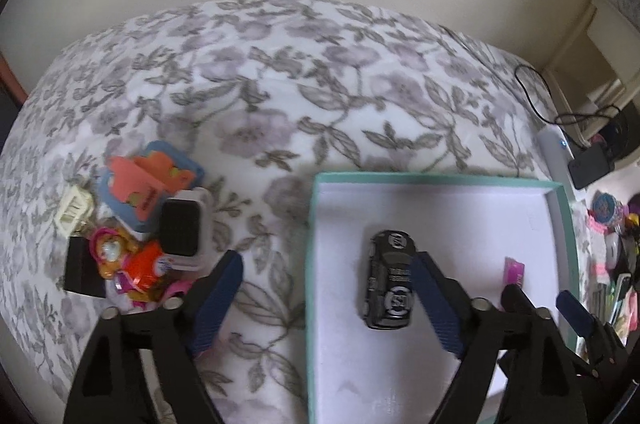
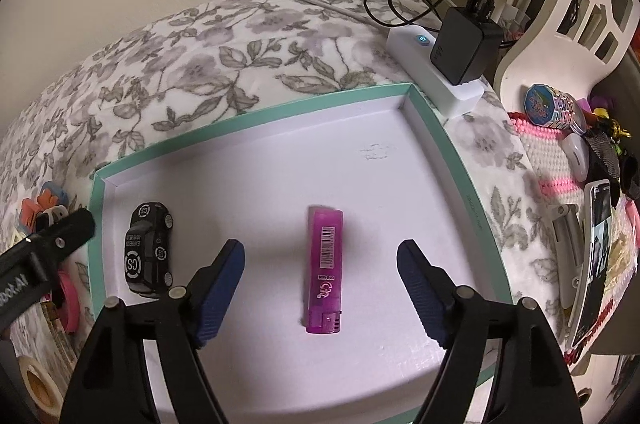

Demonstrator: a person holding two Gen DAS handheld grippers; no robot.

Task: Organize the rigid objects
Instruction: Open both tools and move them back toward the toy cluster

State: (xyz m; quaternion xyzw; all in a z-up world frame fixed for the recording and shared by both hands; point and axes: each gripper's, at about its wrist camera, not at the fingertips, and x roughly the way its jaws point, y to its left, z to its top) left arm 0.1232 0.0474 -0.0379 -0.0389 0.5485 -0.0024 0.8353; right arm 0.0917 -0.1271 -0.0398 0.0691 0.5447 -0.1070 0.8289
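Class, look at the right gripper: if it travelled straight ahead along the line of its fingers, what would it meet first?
Most likely the purple lighter, which lies lengthwise between the open fingers of the right gripper on the floor of the teal box. Height above it is hard to judge; passing over, it would meet the box's far wall.

My left gripper (image 1: 326,288) hangs wide open over the teal box's edge (image 1: 310,264), my right finger (image 1: 434,300) touching the black toy car (image 1: 388,280) lying inside. A pink lighter (image 1: 514,270) peeks out further right. On the floral bedspread (image 1: 280,95) to my left, a heap of toys (image 1: 140,220)
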